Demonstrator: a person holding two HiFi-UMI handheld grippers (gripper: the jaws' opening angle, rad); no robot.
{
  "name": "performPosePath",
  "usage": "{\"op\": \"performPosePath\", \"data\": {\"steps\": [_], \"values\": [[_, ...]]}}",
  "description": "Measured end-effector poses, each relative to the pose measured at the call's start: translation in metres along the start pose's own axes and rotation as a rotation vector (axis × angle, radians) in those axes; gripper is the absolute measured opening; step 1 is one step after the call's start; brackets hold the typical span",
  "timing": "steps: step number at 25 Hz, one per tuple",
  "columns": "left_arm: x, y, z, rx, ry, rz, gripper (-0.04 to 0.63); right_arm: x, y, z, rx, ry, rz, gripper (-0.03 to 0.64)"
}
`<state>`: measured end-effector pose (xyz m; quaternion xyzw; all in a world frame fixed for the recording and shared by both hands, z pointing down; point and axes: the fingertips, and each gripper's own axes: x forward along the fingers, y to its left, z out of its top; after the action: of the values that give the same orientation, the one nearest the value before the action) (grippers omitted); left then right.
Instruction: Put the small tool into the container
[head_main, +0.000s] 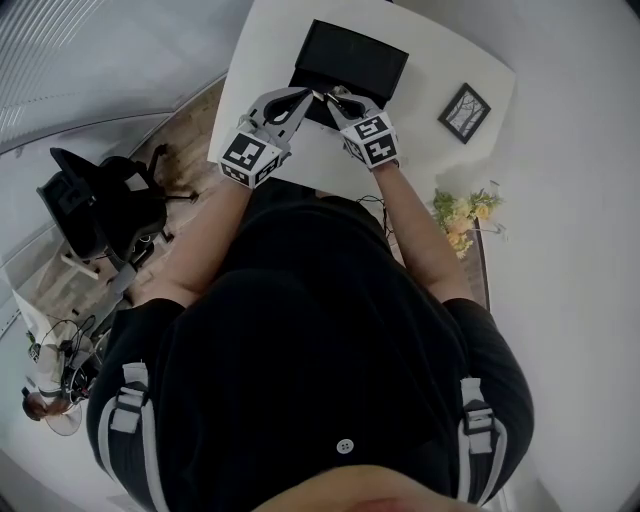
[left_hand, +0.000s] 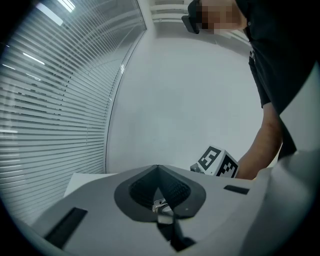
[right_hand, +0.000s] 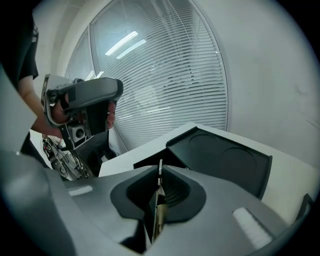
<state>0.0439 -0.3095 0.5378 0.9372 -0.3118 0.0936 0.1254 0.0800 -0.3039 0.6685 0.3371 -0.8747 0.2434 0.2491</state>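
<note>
A black container (head_main: 355, 55) lies open on the white table (head_main: 262, 50); the right gripper view shows its lid (right_hand: 225, 155) with round recesses. Both grippers hover close together over the container's near edge, tips almost touching. My right gripper (head_main: 336, 98) (right_hand: 158, 195) is shut on a thin flat metal tool (right_hand: 159, 172) standing on edge between the jaws. My left gripper (head_main: 310, 96) (left_hand: 161, 205) is shut on a small shiny metal piece (left_hand: 160, 204). Whether both hold the same tool, I cannot tell. The left gripper (right_hand: 82, 97) also appears in the right gripper view.
A framed picture (head_main: 464, 112) lies at the table's right corner, and yellow flowers (head_main: 460, 215) stand beside the person's right arm. A black office chair (head_main: 100, 200) is on the floor to the left. Window blinds (left_hand: 50, 100) fill the left gripper view's left side.
</note>
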Motion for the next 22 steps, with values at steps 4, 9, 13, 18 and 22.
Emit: {"op": "performPosePath", "data": {"steps": [4,9,13,18,22], "values": [[0.004,0.006,-0.003,0.0,0.011,-0.002,0.008,0.01,-0.001,-0.005,-0.005,0.021,0.013,0.034],[0.005,0.015,-0.003,-0.005,0.007,-0.002,0.008,0.025,-0.002,-0.011,-0.021,0.052,0.016,0.035],[0.003,0.016,-0.006,-0.011,0.011,0.001,0.008,0.035,-0.003,-0.022,-0.027,0.103,0.018,0.037],[-0.003,0.014,-0.006,-0.014,0.007,0.019,0.008,0.043,-0.005,-0.033,-0.04,0.15,0.003,0.032],[-0.009,0.011,-0.005,-0.014,-0.002,0.034,0.008,0.044,-0.01,-0.033,-0.033,0.161,0.006,0.051]]}}
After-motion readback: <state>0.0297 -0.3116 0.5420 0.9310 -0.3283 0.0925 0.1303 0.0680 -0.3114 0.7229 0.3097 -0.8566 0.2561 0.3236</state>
